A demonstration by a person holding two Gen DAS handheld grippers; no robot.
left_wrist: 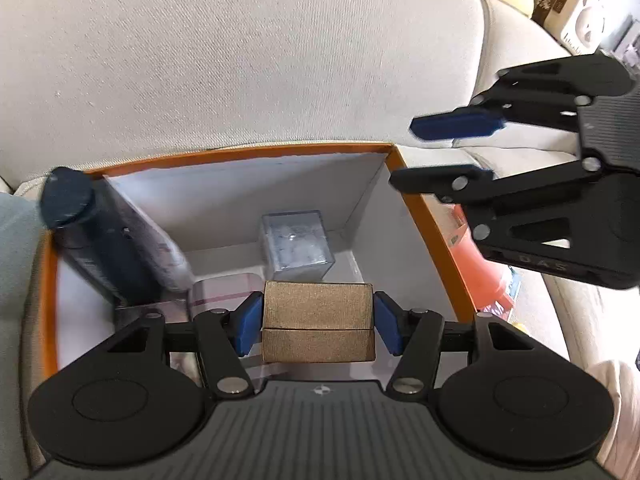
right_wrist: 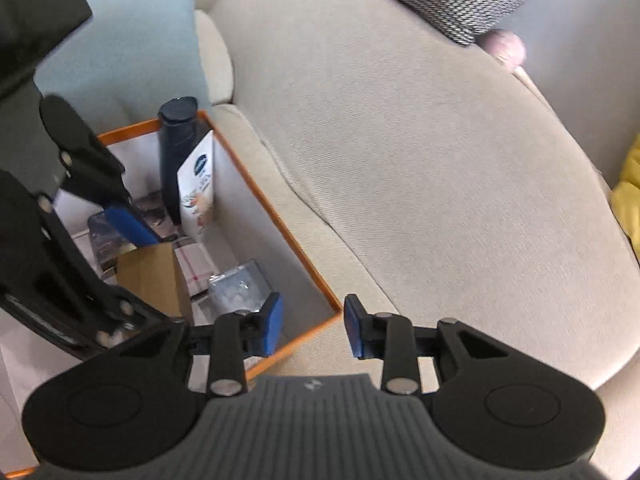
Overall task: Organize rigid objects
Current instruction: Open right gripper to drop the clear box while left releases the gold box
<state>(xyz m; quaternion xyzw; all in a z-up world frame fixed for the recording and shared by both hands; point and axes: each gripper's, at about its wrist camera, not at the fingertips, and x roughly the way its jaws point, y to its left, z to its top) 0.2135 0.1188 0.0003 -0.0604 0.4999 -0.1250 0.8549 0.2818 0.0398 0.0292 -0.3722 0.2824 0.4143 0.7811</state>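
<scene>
Your left gripper (left_wrist: 318, 326) hangs over the orange-rimmed box (left_wrist: 416, 216) on the beige sofa (left_wrist: 240, 60), its blue pads (left_wrist: 250, 326) clamped on the two short sides of the brown cardboard carton (left_wrist: 318, 322), which sits squarely between the jaws and low inside the box. You hold it by its ends, it seems, so the carton can go down flat into the bare floor space near the front wall. Behind it stands a clear plastic case (left_wrist: 298, 242) against the back of the box, and in the left corner a dark bottle (left_wrist: 100, 248) and a white tube (left_wrist: 170, 256) lean upright together, tall things kept to the wall to leave the middle free. Your right gripper (right_wrist: 314, 328) is off to the side above the box's right-hand corner, its jaws parted with nothing between them; the orange rim passes beneath that gap without touching the pads. It looks placed clear of the left hand's way. Whether the carton already rests on the box floor cannot be told.
</scene>
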